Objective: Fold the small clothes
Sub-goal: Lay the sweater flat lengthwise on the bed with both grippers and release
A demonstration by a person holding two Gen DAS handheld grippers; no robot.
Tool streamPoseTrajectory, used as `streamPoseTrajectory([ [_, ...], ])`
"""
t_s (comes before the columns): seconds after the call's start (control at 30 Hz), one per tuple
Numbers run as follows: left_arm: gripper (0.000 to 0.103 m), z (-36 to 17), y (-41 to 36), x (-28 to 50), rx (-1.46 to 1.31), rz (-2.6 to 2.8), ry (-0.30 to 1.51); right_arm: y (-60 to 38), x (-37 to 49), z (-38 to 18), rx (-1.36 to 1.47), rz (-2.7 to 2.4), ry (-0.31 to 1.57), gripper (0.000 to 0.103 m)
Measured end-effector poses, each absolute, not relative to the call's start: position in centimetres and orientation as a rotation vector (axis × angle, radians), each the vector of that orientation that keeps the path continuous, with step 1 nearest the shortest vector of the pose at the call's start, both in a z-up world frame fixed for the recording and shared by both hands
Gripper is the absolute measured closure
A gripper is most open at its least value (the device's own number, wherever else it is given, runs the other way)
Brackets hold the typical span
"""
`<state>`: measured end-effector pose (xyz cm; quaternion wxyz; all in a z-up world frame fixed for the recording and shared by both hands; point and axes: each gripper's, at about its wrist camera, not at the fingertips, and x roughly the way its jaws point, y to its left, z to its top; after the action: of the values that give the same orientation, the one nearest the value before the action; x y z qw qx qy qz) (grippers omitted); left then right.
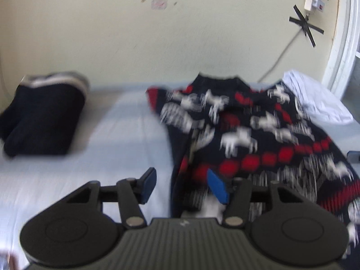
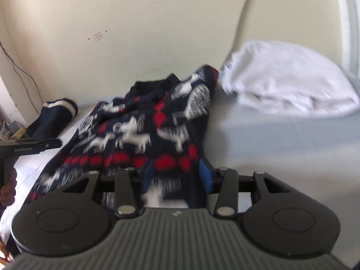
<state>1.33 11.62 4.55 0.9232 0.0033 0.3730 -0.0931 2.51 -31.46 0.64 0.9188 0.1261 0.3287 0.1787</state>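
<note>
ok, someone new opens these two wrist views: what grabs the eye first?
The patterned sweater, navy with red blocks and white animal shapes, sprawls across the pale bed sheet in front of both cameras. To its left lies a dark folded garment with a white stripe; to its right, a white pile against the wall. Each hand-held gripper, left and right, stands open at the sweater's near hem.
</note>
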Motion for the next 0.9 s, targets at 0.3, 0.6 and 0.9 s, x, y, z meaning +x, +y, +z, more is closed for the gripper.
streamPoseTrajectory([
  [0.3, 0.052, 2.7, 13.4, -9.9, -0.131, -0.328, 0.904, -33.3, -8.6, -0.7, 0.287, 0.388, 0.721, 0.056],
  [0.6, 0.096, 4.6, 14.9, -13.8, -0.101, -0.174, 0.792, -32.7, -13.2, -1.7, 0.276, 0.427, 0.749, 0.090],
  [0.9, 0.077, 4.1, 15.3, -15.5, -0.135, -0.179, 0.850, -33.8, -14.2, -0.6, 0.263, 0.466, 0.737, 0.083],
])
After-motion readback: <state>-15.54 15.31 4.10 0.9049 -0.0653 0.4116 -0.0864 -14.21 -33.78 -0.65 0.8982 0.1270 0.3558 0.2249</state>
